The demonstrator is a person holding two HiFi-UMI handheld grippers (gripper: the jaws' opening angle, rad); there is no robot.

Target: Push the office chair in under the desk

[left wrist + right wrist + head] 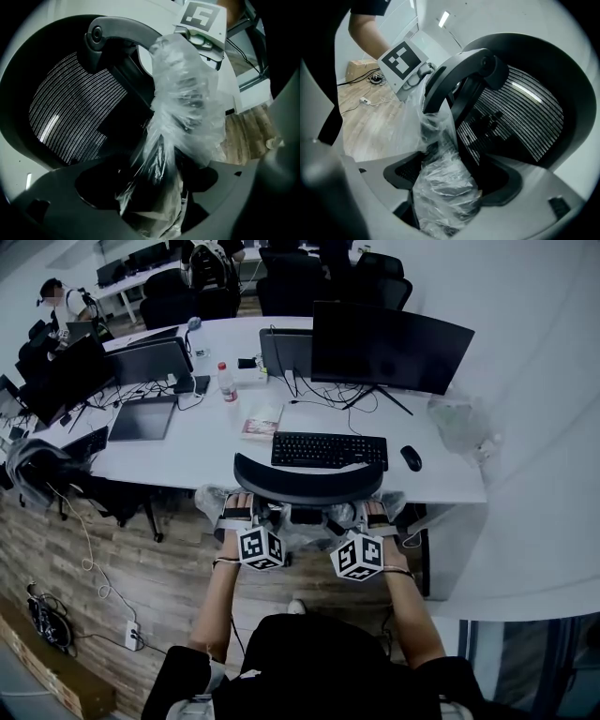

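Observation:
The black office chair (pixel 309 486) stands at the white desk (pixel 187 460), the curved top of its back at the desk's front edge below the keyboard. Its mesh back (pixel 75 112) fills the left gripper view and shows again as the mesh back (pixel 520 122) in the right gripper view. A plastic-wrapped bar (pixel 183 112) runs behind the back. My left gripper (pixel 246 519) (pixel 154 197) is shut on one end of it. My right gripper (pixel 370 519) (pixel 445 192) is shut on the other end of the bar (pixel 440 178). The fingertips are hidden by the plastic.
On the desk are a keyboard (pixel 329 450), a mouse (pixel 411 457), a monitor (pixel 389 348), a bottle (pixel 226 382) and laptops at the left. Another chair with a bag (pixel 37 470) stands left. Cables and a power strip (pixel 134 634) lie on the wooden floor. A white partition is at the right.

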